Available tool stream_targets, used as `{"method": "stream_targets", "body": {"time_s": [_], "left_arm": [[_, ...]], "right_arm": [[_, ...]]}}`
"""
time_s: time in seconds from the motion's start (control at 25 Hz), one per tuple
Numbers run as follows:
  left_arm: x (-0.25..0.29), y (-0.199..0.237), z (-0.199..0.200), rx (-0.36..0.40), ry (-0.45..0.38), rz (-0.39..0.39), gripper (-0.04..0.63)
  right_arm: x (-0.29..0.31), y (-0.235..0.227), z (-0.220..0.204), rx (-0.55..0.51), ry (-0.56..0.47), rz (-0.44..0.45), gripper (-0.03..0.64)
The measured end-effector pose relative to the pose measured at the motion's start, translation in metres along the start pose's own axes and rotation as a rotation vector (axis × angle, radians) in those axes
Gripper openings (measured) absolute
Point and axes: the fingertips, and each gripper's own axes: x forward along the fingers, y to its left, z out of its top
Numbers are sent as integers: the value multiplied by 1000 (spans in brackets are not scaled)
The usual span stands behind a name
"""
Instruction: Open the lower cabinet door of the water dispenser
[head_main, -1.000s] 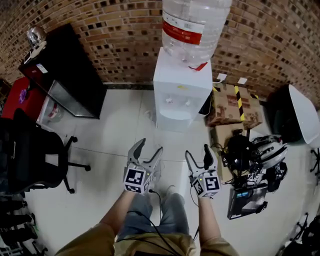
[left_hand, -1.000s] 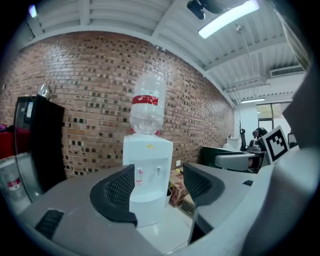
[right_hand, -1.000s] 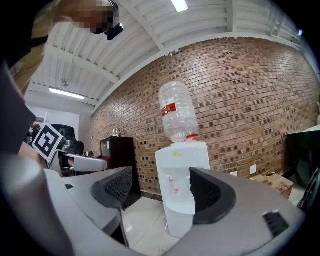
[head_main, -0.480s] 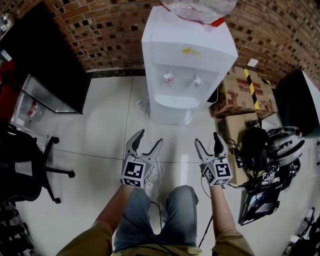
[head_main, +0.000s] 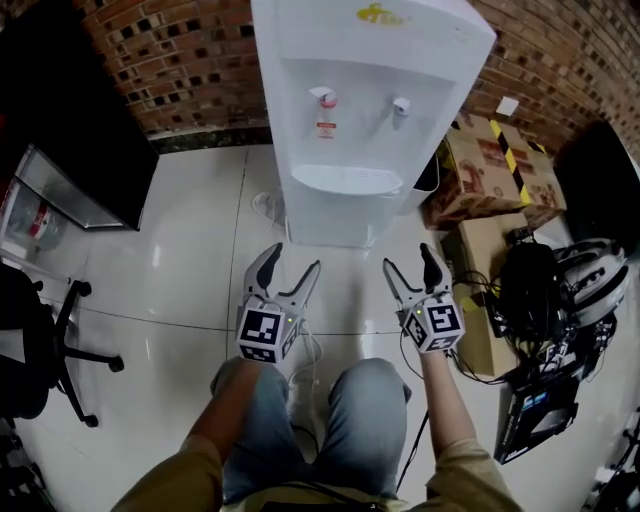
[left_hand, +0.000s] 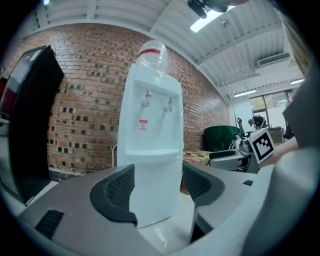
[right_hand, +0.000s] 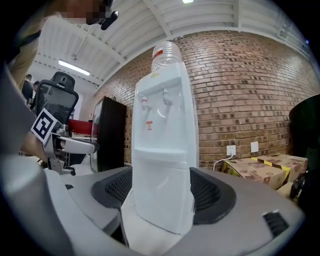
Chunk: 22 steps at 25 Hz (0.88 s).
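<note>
Left gripper (head_main: 293, 262): jaws wide apart, holding nothing. Lower cabinet door (head_main: 335, 218) of the water dispenser (head_main: 350, 110): ahead of and between both grippers, shut, untouched. Right gripper (head_main: 409, 262): jaws wide apart, empty. Risk: no handle discernible, so the jaws may slip off the smooth door edge.

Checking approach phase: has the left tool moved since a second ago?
Yes. The left tool has come down and nearer the water dispenser, toward its base; the camera dropped too.
</note>
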Motion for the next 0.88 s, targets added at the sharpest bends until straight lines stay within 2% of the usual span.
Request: {"method": "stream_targets", "body": {"time_s": [0.12,0.24,0.4,0.52,0.6,0.72,0.88], "left_arm": [[-1,0,-4,7,9,-7,307],[-3,-3,4,10,5,-20,307],[-2,-7,6,23,-7,-33,307],[-1,-7,-1,14,1,-25,307],[-1,-10,-4,2,6,-24,307],[0,-13,-4,2,8,-26,307],[2,-14,-3,9,10,-14,307]], "right_arm": [[-8,-19,-11,-28,34,33,374],[-23,-62,-12,-46,81,13,374],[-40,-124,-8,-213,173,18,374],[-43,-158,10,-250,196,42,374],[-44,-177,17,-239,215,59,374],[-34,-203,16,-146,228,60,374],[-3,-208,4,-59,223,89,374]]}}
